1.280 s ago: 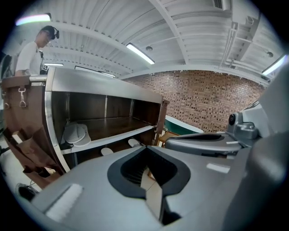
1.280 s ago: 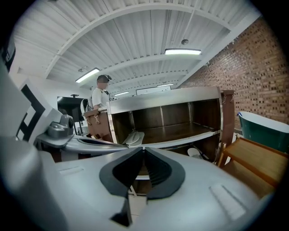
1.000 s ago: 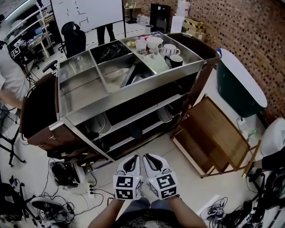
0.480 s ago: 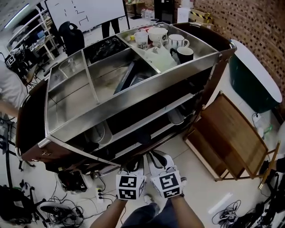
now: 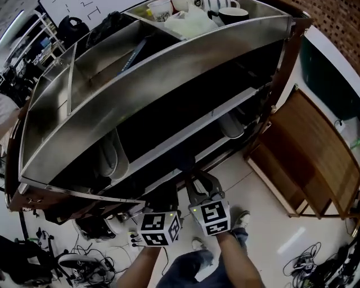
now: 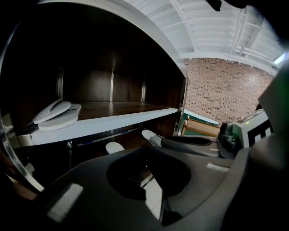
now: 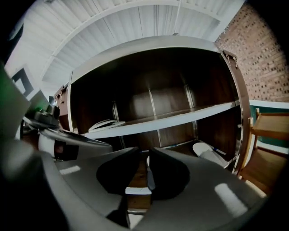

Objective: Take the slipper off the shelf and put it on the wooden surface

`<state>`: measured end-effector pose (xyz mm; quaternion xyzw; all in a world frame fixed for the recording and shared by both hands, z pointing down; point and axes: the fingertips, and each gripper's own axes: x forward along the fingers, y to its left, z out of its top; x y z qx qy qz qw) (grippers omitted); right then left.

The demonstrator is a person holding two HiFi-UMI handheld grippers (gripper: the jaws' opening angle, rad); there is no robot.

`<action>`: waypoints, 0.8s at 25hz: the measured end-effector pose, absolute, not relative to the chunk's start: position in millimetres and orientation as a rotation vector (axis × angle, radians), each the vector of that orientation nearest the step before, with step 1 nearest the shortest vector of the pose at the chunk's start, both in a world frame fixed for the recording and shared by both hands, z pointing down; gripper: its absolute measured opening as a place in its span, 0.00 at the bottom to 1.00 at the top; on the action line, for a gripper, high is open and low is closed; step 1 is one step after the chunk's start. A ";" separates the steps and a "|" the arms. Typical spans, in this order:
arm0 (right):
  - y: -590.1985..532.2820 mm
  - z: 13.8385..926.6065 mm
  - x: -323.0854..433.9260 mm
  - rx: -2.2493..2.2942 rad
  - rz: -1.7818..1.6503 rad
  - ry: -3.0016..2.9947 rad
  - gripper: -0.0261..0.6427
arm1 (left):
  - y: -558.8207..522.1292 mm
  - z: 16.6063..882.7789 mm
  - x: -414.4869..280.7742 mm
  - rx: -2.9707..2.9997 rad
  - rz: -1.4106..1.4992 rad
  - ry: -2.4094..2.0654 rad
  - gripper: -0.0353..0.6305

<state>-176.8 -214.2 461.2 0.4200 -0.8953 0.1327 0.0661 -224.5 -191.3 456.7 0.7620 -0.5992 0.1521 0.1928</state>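
White slippers lie on the cart's dark shelves. A pair [image 5: 108,156] sits at the left of the middle shelf, also visible in the left gripper view [image 6: 56,114]. One slipper [image 5: 231,126] lies at the right, lower down [image 7: 208,154]. Through the right jaws' gap another pale slipper [image 7: 149,175] shows on the bottom shelf. My right gripper [image 5: 195,179] points into the lower shelf opening; its jaws are opening to a narrow gap [image 7: 143,152] with nothing between them. Beside it my left gripper [image 5: 166,194] appears shut and empty [image 6: 149,147]. The wooden surface [image 5: 318,147] stands to the cart's right.
The cart's steel top tray [image 5: 169,62] overhangs the shelves, with mugs [image 5: 233,14] at its far end. Cables and a power strip [image 5: 132,241] lie on the floor at the left. The person's feet [image 5: 242,219] stand on white tiles below the grippers.
The view has dropped and closed in on the cart. Both grippers have moved forward to the lower shelf opening. The right jaws have parted slightly.
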 end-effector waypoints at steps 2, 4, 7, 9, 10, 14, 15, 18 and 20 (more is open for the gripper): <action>-221.9 479.0 -185.7 1.254 0.389 -2.707 0.11 | -196.4 468.0 -230.2 2.136 0.429 -1.699 0.06; -229.8 496.4 -193.9 1.244 0.377 -2.710 0.13 | -201.5 481.8 -235.0 2.127 0.445 -1.702 0.06; -242.7 517.8 -202.7 1.256 0.351 -2.708 0.15 | -209.0 503.7 -241.0 2.117 0.471 -1.697 0.06; -251.7 532.4 -209.6 1.248 0.337 -2.703 0.16 | -212.9 515.9 -245.0 2.115 0.483 -1.698 0.06; -256.5 540.4 -213.1 1.238 0.333 -2.699 0.17 | -214.6 521.2 -246.6 2.115 0.485 -1.700 0.06; -275.6 575.4 -227.8 1.196 0.314 -2.670 0.20 | -220.9 542.1 -255.4 2.100 0.480 -1.718 0.06; -280.0 584.5 -231.7 1.184 0.304 -2.660 0.23 | -223.4 547.5 -257.8 2.096 0.476 -1.726 0.06; -290.4 608.9 -242.1 1.145 0.275 -2.636 0.23 | -232.7 562.5 -264.5 2.076 0.448 -1.750 0.06; -294.3 619.8 -248.5 1.121 0.262 -2.630 0.23 | -236.9 570.4 -267.6 2.057 0.427 -1.761 0.06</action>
